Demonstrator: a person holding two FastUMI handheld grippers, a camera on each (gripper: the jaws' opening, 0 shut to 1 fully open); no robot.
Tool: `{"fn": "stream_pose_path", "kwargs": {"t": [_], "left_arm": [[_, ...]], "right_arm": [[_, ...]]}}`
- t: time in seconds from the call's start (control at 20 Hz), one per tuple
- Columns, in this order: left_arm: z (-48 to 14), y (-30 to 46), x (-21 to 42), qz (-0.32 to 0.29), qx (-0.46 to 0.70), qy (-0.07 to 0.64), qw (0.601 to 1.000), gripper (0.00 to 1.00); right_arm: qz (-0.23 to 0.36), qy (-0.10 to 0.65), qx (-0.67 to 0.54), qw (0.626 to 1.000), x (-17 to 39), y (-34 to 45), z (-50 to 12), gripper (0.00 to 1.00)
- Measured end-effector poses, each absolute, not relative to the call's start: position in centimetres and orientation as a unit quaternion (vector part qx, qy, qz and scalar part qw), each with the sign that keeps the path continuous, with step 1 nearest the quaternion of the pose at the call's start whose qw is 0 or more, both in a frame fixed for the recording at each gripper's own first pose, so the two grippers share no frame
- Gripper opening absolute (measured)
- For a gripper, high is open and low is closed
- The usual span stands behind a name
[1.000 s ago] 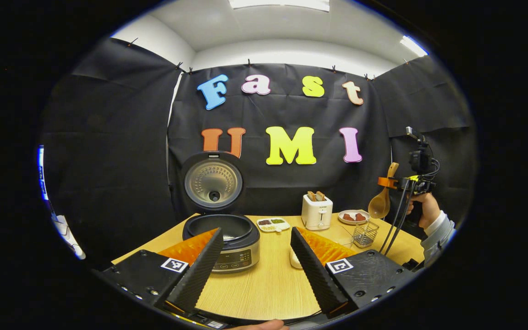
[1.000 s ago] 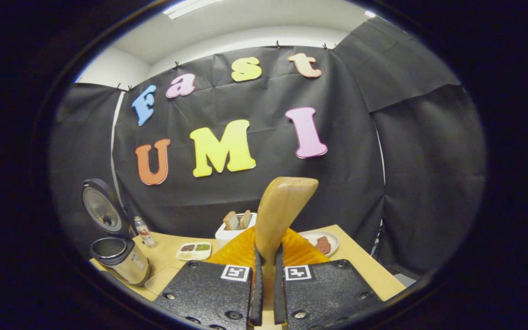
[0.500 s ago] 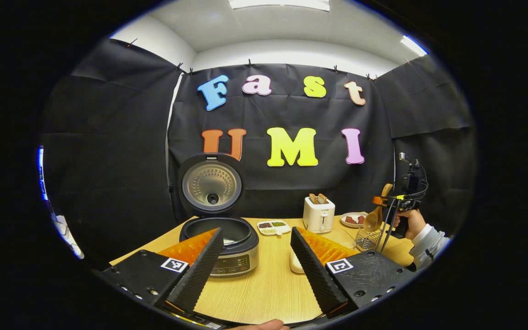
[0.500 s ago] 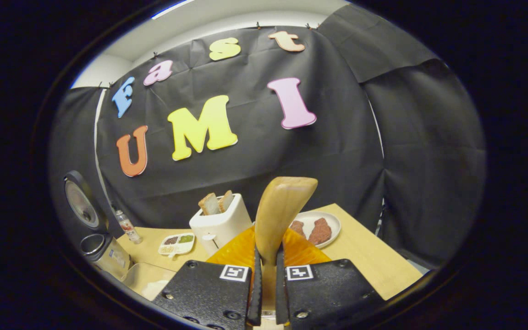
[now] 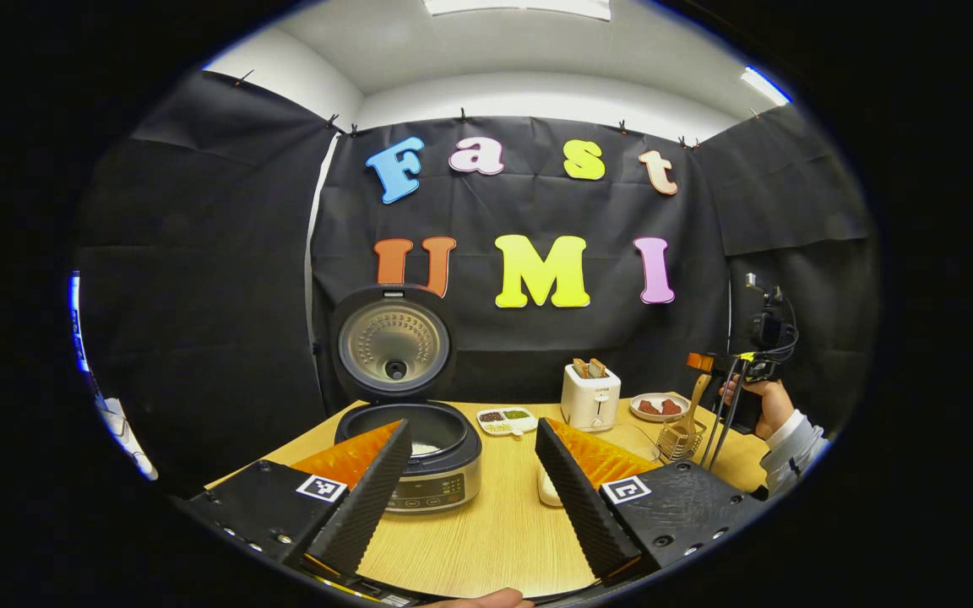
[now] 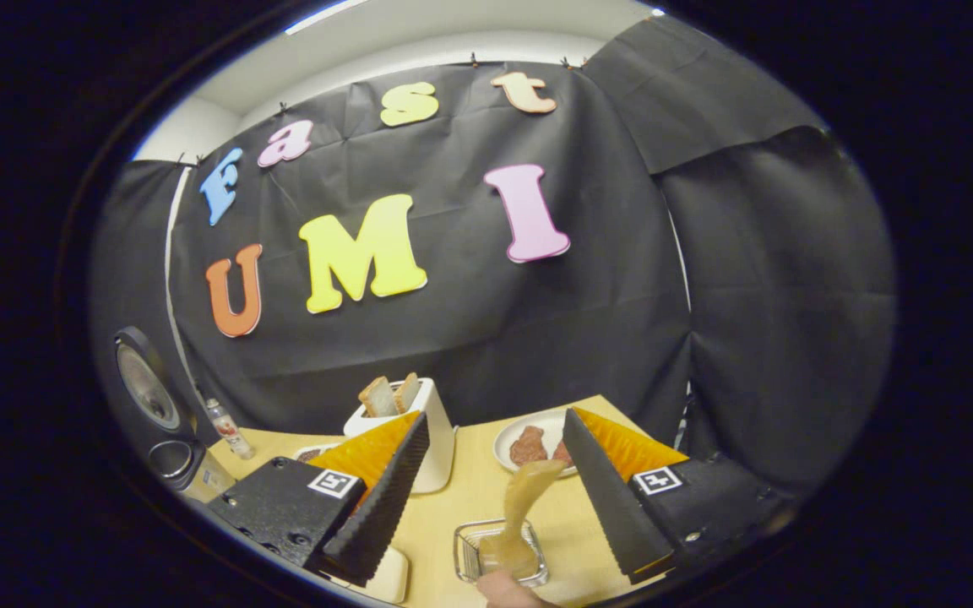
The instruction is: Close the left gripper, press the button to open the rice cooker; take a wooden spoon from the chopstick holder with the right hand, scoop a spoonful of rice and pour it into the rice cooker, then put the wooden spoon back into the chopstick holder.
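On the wooden table [image 5: 486, 523] in the left gripper view, the rice cooker [image 5: 419, 452] stands with its lid raised and a little white rice showing in the pot. The left gripper [image 5: 474, 481] hangs in front of it, fingers spread wide and holding nothing. Far right, the right gripper [image 5: 710, 365] sits above the chopstick holder [image 5: 677, 439], where the wooden spoon [image 5: 693, 405] stands upright.

In the right gripper view, the right gripper [image 6: 495, 490] shows its fingers parted, the wooden spoon [image 6: 524, 498] standing free between them, bowl down in the chopstick holder [image 6: 465, 553], beside a toaster [image 6: 419, 431] and a plate [image 6: 512, 439]. The spoon looks light, stiff and smooth, so it may slip; its upper handle appears the natural place to pinch.
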State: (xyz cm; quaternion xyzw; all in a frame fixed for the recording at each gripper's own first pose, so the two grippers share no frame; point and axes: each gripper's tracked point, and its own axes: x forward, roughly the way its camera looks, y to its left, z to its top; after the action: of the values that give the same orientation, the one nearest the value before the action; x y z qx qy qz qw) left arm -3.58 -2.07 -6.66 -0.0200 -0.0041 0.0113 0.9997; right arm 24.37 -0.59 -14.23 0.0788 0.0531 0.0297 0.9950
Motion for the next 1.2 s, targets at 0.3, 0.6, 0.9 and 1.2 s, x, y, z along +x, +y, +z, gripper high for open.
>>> {"fn": "stream_pose_path", "kwargs": {"t": [0.3, 0.6, 0.9, 1.2], "left_arm": [[-6.0, -1.4, -3.1, 0.013, -0.029, -0.002, 0.999, 0.94], [-3.3, -0.4, -0.9, 0.009, -0.035, -0.005, 0.999, 0.94], [0.2, 2.2, 2.1, 0.024, -0.021, -0.016, 0.999, 0.94], [3.7, 5.5, 7.1, 0.044, -0.004, -0.035, 0.998, 0.94]], "right_arm": [[0.059, 0.026, 0.066, 0.996, 17.8, 1.4, -9.3, 1.0], [0.056, -0.015, 0.048, 0.997, 10.8, 1.5, -5.6, 0.95], [0.08, -0.023, 0.049, 0.995, 5.7, 3.0, -5.2, 1.0], [0.117, -0.022, 0.046, 0.992, 2.9, 5.0, -6.8, 1.0]]}}
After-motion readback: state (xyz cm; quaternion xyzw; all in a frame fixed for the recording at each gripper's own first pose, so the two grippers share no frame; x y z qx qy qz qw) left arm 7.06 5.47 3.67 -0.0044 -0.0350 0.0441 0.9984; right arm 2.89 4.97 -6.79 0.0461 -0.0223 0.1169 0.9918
